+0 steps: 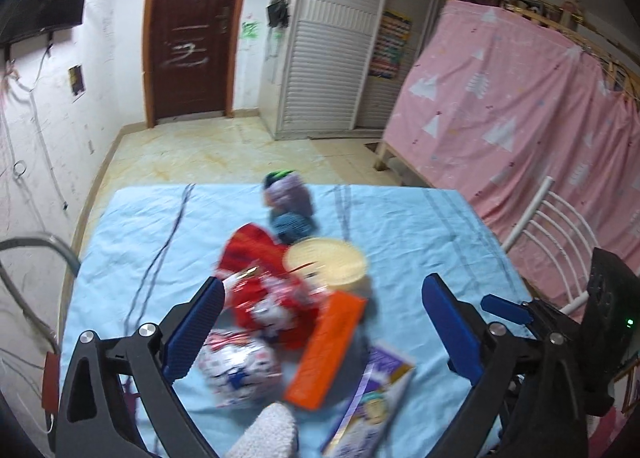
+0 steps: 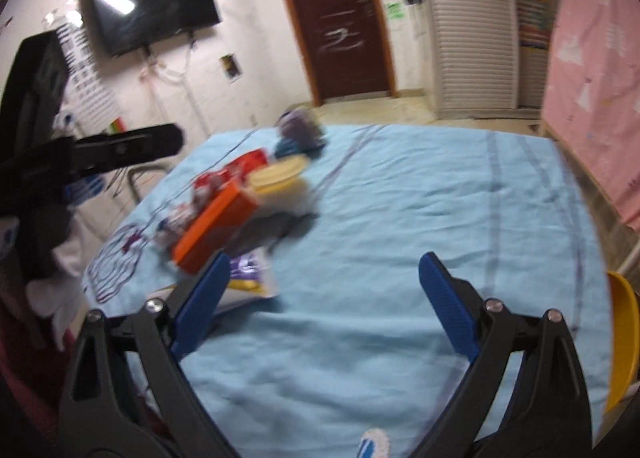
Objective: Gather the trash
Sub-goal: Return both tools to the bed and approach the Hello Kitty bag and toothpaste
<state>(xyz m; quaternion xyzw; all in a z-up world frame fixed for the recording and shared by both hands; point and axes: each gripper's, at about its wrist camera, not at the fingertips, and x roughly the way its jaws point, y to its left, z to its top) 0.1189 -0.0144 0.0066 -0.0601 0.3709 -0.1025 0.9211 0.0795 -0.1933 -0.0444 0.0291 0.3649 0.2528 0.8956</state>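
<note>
Both my left tool (image 1: pixel 322 324) and right tool (image 2: pixel 324 302) gape wide and empty, so sweeping over the table's (image 2: pixel 400 198) heaped wrappers risks toppling the orange cardboard box (image 1: pixel 326 350).

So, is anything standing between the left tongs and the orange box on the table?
Nothing visible. The open left tongs hover with the flat orange rectangular box between their blue fingers. A red patterned wrapper and a crumpled white patterned bag lie beside it, close to the left finger.

An orange box (image 1: pixel 326 350), red wrappers (image 1: pixel 276 298) and a purple packet (image 1: pixel 376 398) lie heaped on the blue cloth (image 1: pixel 140 218).
</note>
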